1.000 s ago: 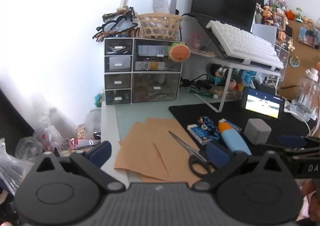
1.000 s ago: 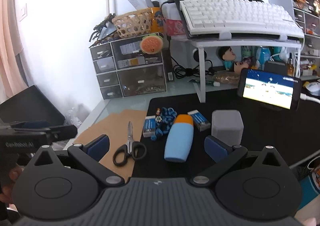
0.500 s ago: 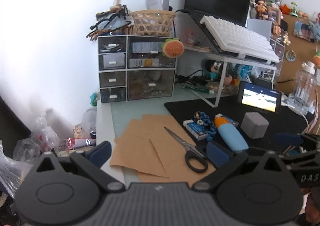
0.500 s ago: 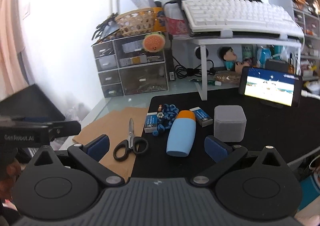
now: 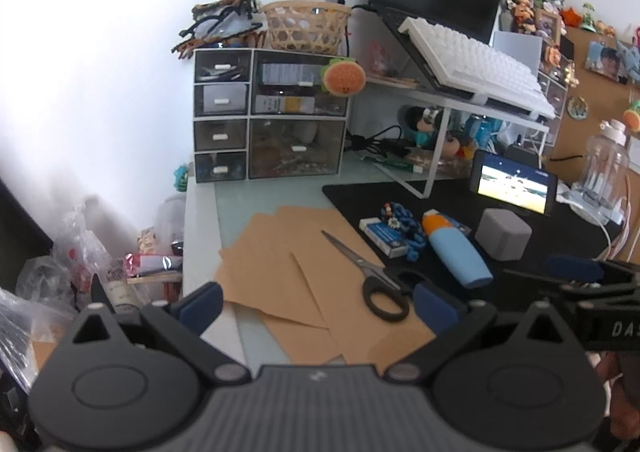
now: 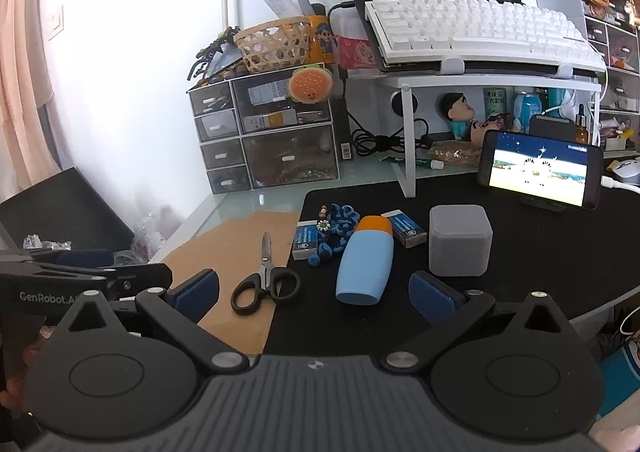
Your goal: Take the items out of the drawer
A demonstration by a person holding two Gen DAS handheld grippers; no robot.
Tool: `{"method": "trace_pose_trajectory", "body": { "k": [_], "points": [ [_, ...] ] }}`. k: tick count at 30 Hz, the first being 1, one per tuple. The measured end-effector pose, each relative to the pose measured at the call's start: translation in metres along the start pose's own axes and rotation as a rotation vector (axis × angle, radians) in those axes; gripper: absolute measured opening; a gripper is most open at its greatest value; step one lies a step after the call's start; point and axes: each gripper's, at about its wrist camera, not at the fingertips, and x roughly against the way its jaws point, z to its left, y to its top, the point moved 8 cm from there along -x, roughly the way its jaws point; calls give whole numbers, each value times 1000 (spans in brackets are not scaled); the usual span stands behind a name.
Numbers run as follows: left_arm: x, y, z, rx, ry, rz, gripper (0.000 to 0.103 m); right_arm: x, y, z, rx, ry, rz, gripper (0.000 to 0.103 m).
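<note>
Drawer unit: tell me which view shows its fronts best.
The left wrist view. The drawer unit faces that camera nearly square-on, with every front and handle visible. In the right wrist view the drawer unit sits angled, its left drawer fronts narrowed.

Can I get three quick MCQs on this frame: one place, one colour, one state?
1. Where do the scissors lie?
A. in the woven basket
B. partly on the brown paper, handles at the black mat's edge
C. on the white keyboard

2. What colour is the cap of the blue bottle?
A. orange
B. green
C. white

3. What state are the drawers of the organiser in?
A. one pulled fully out
B. all removed
C. all pushed in

Answers: 1 B, the blades rest on the paper and the handles reach the mat; 2 A, an orange cap tops the blue body; 3 C, every drawer front sits flush. The left gripper and right gripper are both open and empty.
</note>
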Motion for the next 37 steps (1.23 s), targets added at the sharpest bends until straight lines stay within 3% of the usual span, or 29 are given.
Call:
{"method": "trace_pose_trajectory", "body": {
  "k": [37],
  "points": [
    [-11, -1, -5, -35, -12, 8, 103, -8, -6, 4, 12, 10, 25, 103]
  ]
}}
